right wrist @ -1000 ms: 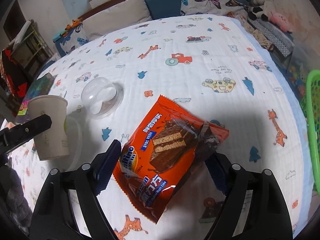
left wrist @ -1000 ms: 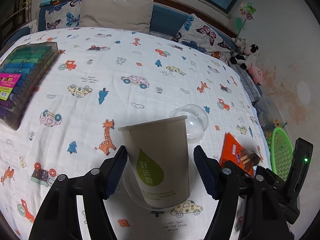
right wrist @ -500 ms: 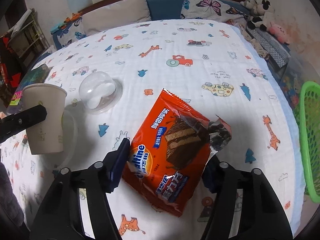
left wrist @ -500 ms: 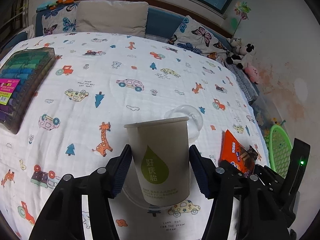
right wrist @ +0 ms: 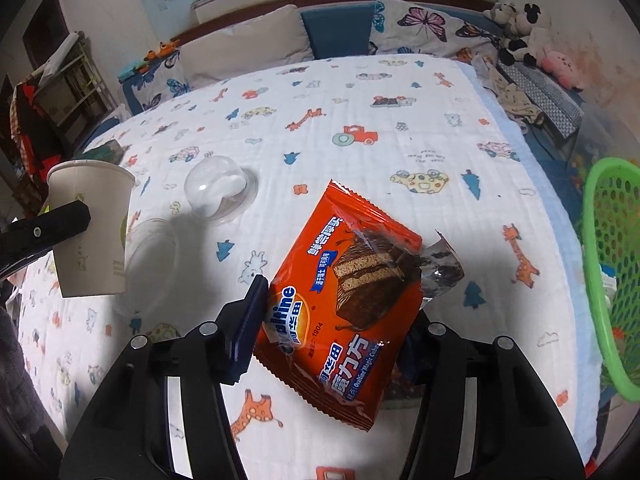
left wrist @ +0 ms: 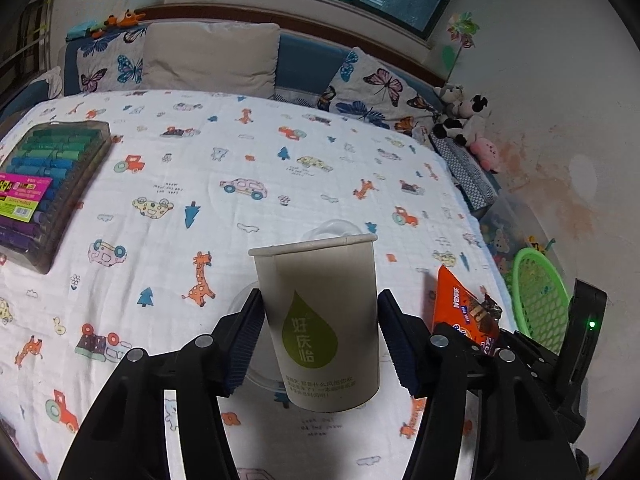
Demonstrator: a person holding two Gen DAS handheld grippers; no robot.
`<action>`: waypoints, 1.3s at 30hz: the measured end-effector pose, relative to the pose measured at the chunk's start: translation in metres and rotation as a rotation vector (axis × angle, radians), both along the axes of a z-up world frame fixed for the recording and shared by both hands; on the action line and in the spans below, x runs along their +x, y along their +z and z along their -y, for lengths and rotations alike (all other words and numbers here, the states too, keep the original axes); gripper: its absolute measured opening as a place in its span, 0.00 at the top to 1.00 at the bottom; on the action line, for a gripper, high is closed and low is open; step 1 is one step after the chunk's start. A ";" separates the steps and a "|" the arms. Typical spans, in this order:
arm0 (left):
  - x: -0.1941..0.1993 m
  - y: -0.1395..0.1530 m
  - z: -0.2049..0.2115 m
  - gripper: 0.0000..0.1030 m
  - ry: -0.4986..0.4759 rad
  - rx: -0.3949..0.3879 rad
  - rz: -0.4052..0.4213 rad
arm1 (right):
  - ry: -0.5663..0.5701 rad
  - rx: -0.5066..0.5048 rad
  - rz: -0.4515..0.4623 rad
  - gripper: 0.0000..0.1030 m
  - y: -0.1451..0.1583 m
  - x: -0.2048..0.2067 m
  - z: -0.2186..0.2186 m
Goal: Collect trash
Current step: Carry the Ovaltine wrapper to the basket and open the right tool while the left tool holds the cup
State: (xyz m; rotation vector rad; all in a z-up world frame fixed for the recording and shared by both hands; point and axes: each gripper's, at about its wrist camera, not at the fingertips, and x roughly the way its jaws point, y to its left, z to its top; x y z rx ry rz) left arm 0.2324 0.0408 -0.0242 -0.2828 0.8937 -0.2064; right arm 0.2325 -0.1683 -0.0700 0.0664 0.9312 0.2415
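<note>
Nearest me, the left gripper [left wrist: 320,344] pinched the paper cup [left wrist: 318,316], and the right gripper [right wrist: 336,320], jaws just closing, pinched the orange wrapper [right wrist: 344,300], both lifted off the bed [right wrist: 400,120]. Beyond, the clear dome lid [right wrist: 218,188] lay uncollected; the green basket [right wrist: 608,264] waited.

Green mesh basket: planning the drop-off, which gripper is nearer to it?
Right. The right gripper, clamping the orange wrapper, is beside the green mesh basket; the left gripper is farther away.

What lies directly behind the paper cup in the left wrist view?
Behind the paper cup a clear plastic dome peeks over its rim; the cup covers the rest of it.
</note>
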 end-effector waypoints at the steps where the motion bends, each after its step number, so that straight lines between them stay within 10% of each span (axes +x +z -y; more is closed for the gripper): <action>1: -0.001 0.002 0.001 0.45 -0.002 0.000 0.003 | -0.001 0.002 0.004 0.46 0.001 -0.001 0.001; 18: -0.012 0.033 0.062 0.45 -0.112 0.016 0.056 | -0.081 0.019 0.089 0.46 0.038 -0.032 0.067; 39: 0.000 0.053 0.250 0.45 -0.391 0.070 0.081 | -0.343 -0.061 0.102 0.46 0.043 -0.065 0.244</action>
